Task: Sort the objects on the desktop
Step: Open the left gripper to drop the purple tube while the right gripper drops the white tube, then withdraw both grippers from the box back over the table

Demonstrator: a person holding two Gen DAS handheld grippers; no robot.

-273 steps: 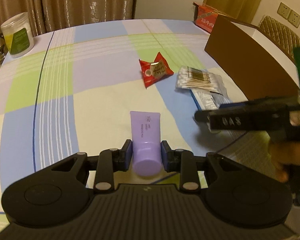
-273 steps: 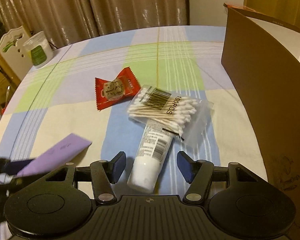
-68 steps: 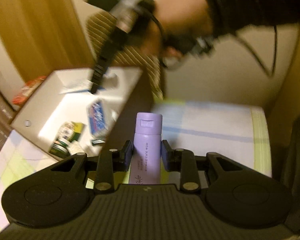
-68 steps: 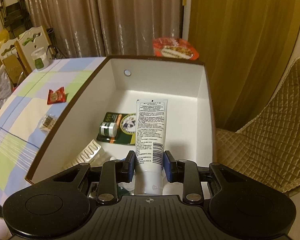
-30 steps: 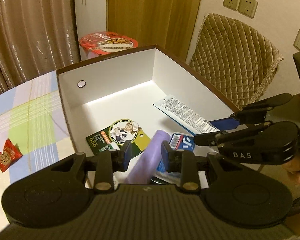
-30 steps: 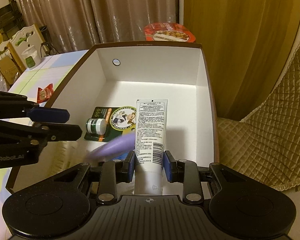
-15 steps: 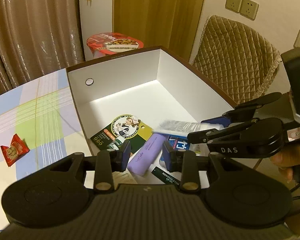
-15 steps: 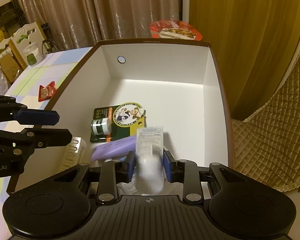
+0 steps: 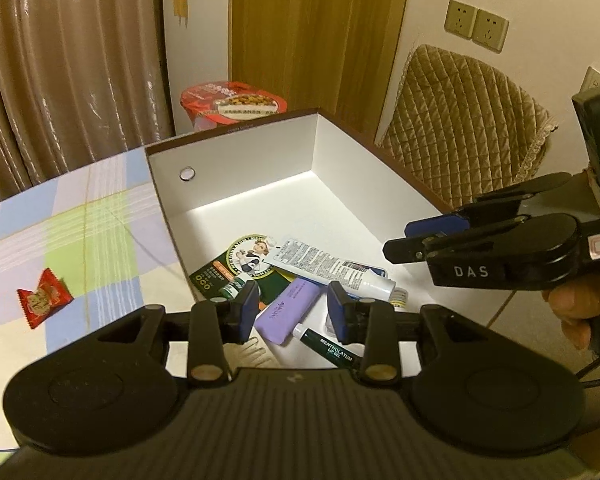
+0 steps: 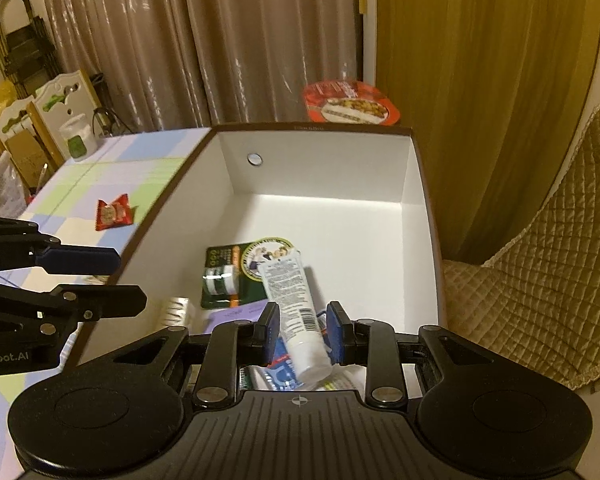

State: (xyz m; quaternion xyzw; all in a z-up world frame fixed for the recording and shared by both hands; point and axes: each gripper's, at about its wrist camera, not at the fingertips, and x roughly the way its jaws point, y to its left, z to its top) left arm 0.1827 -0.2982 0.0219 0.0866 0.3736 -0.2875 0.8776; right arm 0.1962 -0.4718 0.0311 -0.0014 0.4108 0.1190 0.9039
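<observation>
We're at drop-off step over box. Box walls high, far half bare. Counter open at left.

White tube and purple tube lie in box.

Left gripper opening, empty. Right gripper narrow, tube between pads; contact unclear.

Next target, we reckon: red packet; lift clear of rim first.

A box, white inside and brown at the rim, is holding a lilac tube and a white tube carrying black print. A red wrapper is lying on the tablecloth, checked in blue, green and cream.
</observation>
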